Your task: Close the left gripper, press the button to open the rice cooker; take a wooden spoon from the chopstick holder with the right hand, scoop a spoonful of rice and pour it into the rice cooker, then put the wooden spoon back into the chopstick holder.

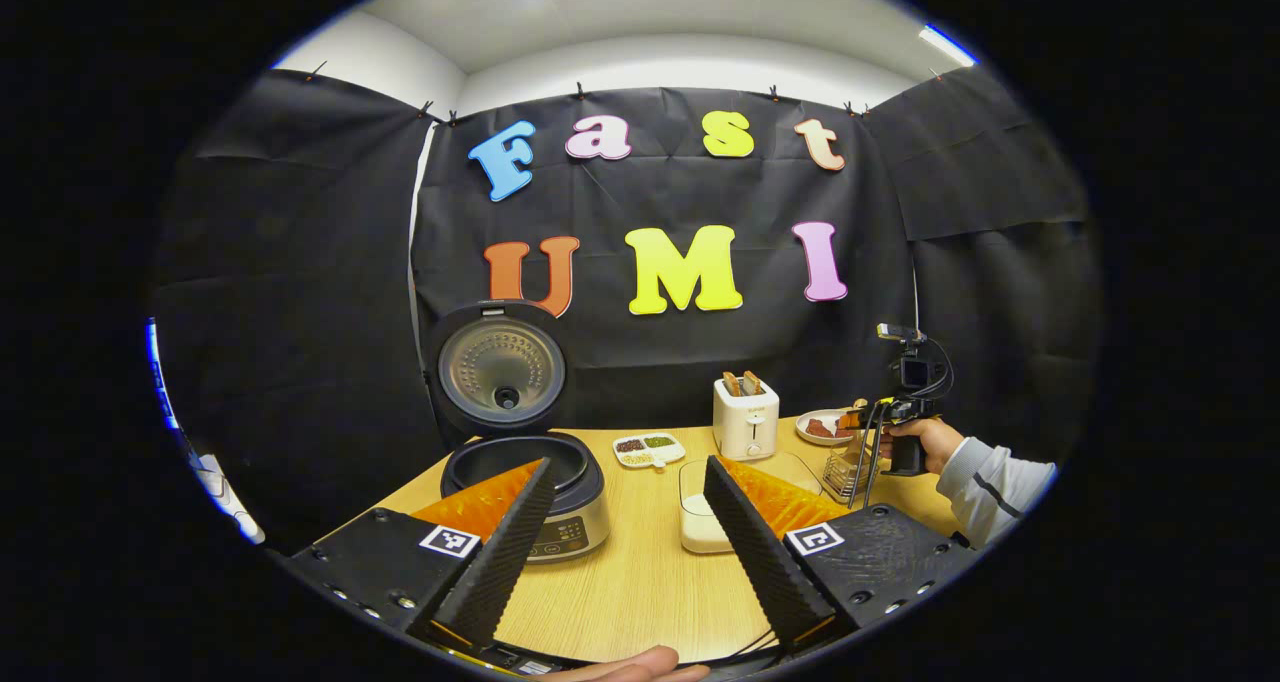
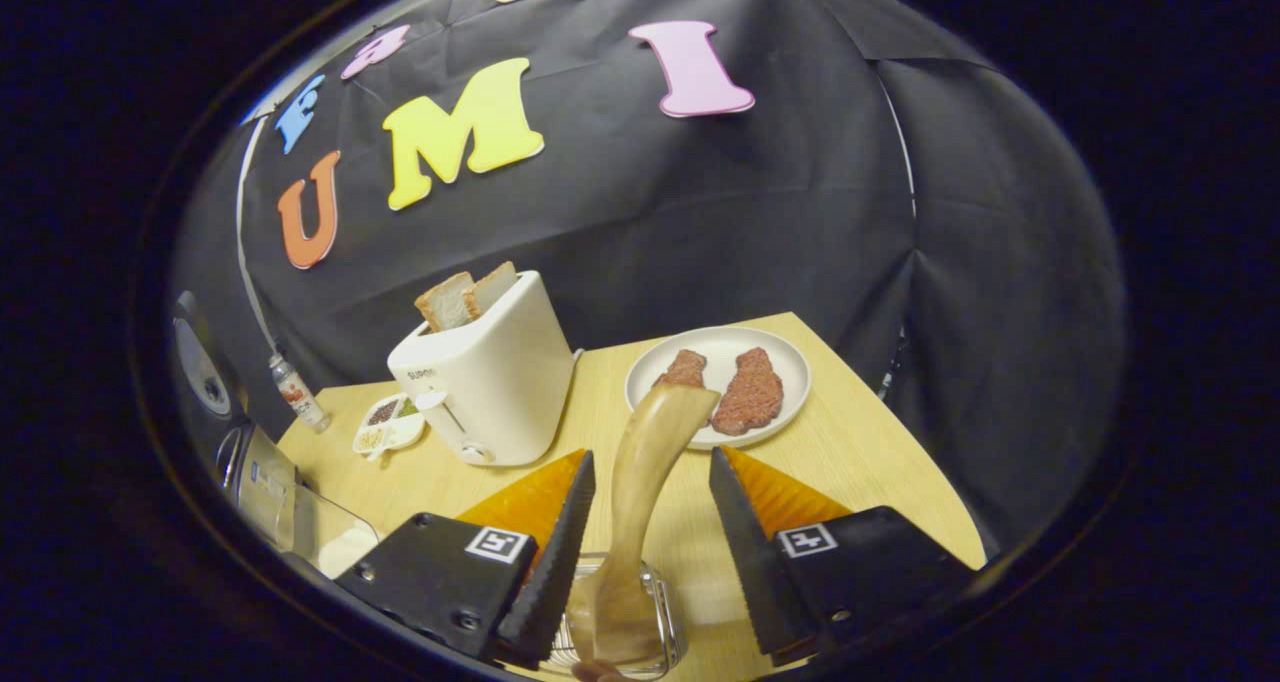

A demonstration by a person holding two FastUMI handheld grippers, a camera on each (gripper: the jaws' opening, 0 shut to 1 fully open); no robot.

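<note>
- In the left gripper view, the left gripper (image 1: 625, 522) is held above the table (image 1: 640, 592) with its jaws wide apart and nothing between them; the cooker (image 1: 545, 487) is seen beyond its left finger, with the lid (image 1: 503, 367) standing upright and the pot open.
- A clear container (image 1: 705, 512) with rice in it is seen just right of the cooker; a small sectioned dish (image 1: 648, 449) and a toaster (image 1: 745, 419) with bread in it are set farther back.
- At the right of that view, the right gripper (image 1: 868, 432) is held by a hand (image 1: 935, 442) over the wire holder (image 1: 845, 472).
- In the right gripper view, the right gripper (image 2: 650, 522) is seen with its jaws wide; the spoon (image 2: 640, 492) stands tilted between the fingers, its foot in the holder (image 2: 665, 612); it cannot be told whether the left finger touches it, and the right finger is clear of it.
- Beyond it, a plate (image 2: 790, 362) with two pieces of meat is seen; the toaster (image 2: 490, 382) is to the left.
</note>
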